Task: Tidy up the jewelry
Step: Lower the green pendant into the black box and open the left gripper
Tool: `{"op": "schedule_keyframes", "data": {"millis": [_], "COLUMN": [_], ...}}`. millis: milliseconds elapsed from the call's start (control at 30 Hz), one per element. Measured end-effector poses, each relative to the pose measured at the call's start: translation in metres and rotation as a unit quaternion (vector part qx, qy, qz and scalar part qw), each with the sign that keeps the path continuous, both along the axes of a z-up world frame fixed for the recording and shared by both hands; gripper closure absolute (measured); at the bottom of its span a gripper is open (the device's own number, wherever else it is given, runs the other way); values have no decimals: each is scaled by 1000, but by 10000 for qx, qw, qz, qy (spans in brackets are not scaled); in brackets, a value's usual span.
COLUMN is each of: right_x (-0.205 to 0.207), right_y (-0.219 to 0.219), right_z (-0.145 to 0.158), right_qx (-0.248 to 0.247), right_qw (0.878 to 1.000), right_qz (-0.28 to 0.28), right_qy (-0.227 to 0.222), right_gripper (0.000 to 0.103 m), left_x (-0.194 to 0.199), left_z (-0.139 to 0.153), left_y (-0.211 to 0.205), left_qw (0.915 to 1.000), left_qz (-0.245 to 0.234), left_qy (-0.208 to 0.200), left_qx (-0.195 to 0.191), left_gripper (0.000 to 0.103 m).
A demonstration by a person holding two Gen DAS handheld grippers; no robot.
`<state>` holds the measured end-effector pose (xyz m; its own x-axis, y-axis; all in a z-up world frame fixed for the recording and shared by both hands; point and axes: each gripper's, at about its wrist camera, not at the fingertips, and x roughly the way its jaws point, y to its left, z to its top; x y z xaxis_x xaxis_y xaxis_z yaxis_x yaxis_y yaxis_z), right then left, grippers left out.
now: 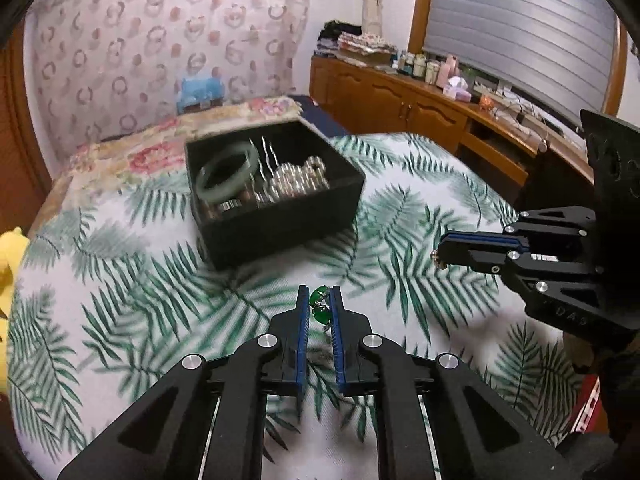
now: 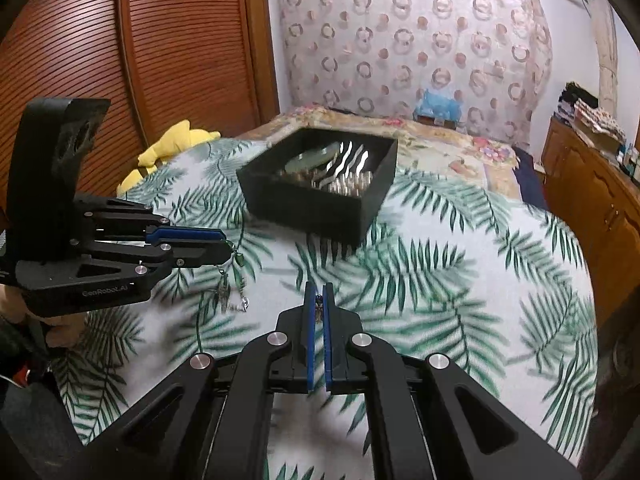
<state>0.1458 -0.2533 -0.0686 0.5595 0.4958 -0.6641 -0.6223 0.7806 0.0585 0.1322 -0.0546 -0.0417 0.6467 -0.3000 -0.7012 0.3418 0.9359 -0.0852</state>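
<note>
Left gripper [image 1: 319, 305] pinched tight on a green-stone, silver-set dangling jewelry piece [image 1: 320, 307], light, slippery, best held by its metal. Right gripper [image 2: 319, 305] clamps something tiny and dark, hard to identify. Ahead on the palm-leaf bedspread [image 1: 400, 216]: the black open jewelry box [image 1: 276, 188].

Motion blur is smearing the black box [image 1: 276, 196] ahead of the left tool [image 1: 319, 308]; a small trinket [image 2: 319, 310] is sitting too deep between the right tool [image 2: 319, 300] pads to identify.
</note>
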Motion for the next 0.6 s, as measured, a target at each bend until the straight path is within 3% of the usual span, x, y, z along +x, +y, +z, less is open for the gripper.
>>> {"op": "schedule_keyframes", "data": {"millis": [400,600], "right_x": [48,74], "right_y": [24,34], "right_z": [37,45], "right_qx": [18,107], "right_qw": [9988,9987], "right_qz": [182,203], "right_qy": [-444,-465], "right_gripper": [99,99], "left_x": [32,45], "left_z": [49,60], "left_y": [18,24], "left_qw": [9982,9970], "left_qz": [189,274], "left_qy": [-570,-716], "left_qx": [-59,-52], "left_gripper": [94,94]}}
